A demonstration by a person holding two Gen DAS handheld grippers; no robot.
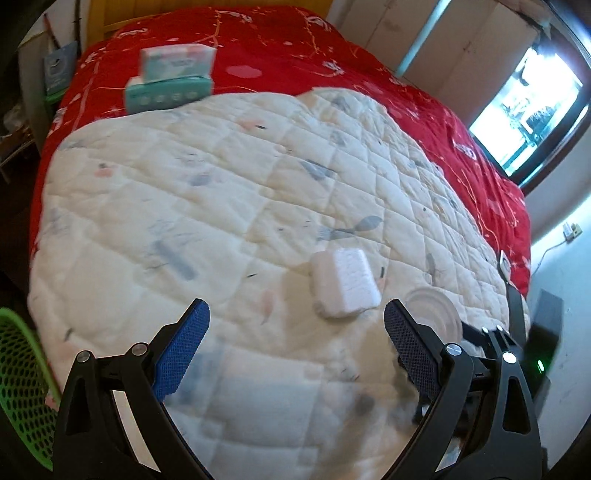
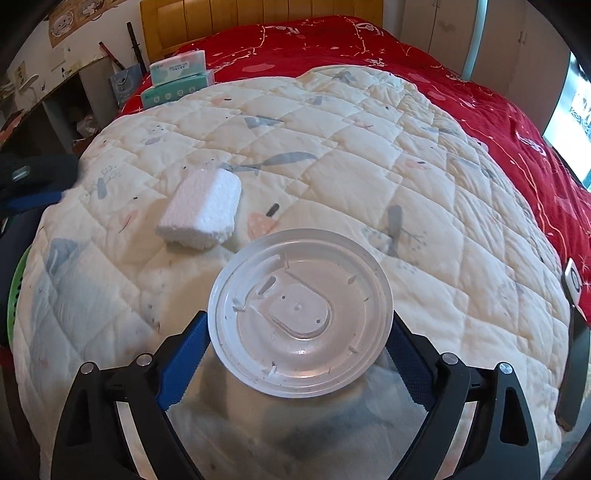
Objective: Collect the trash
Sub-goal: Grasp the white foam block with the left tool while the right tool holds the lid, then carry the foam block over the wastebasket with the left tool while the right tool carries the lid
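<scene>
My right tongs (image 2: pixel 299 319) stand wide, and a clear plastic lid (image 2: pixel 300 319) fills the whole gap between them. Its rim meets the blue pad on one side and the dark pad on the other, so I read it as clamped by its edges. The lid is tilted with its ribbed inner face towards me, and its shadow falls on the cloth beneath.

My left tongs (image 1: pixel 297 308) are spread apart with nothing between the pads, only bare cloth below them. That view is smeared, so fine detail is lost.

Just ahead of the left tongs, slightly towards the right pad, lies a white foam block (image 1: pixel 345 282), flat on the cream quilt (image 1: pixel 184 184). From the right tongs the same block sits ahead and to the left, near the lid but not touching it.

The quilt covers the near part of the bed. Beyond it the red bedspread (image 1: pixel 277 48) runs to a yellow wooden headboard (image 2: pixel 258 22). Far ahead and to the left, on the red cloth at the quilt's edge, two tissue packs (image 1: pixel 173 74) are stacked one on the other.

Low on the left of my left tongs, off the edge of the bed, is the rim of a green mesh basket (image 1: pixel 18 387).
</scene>
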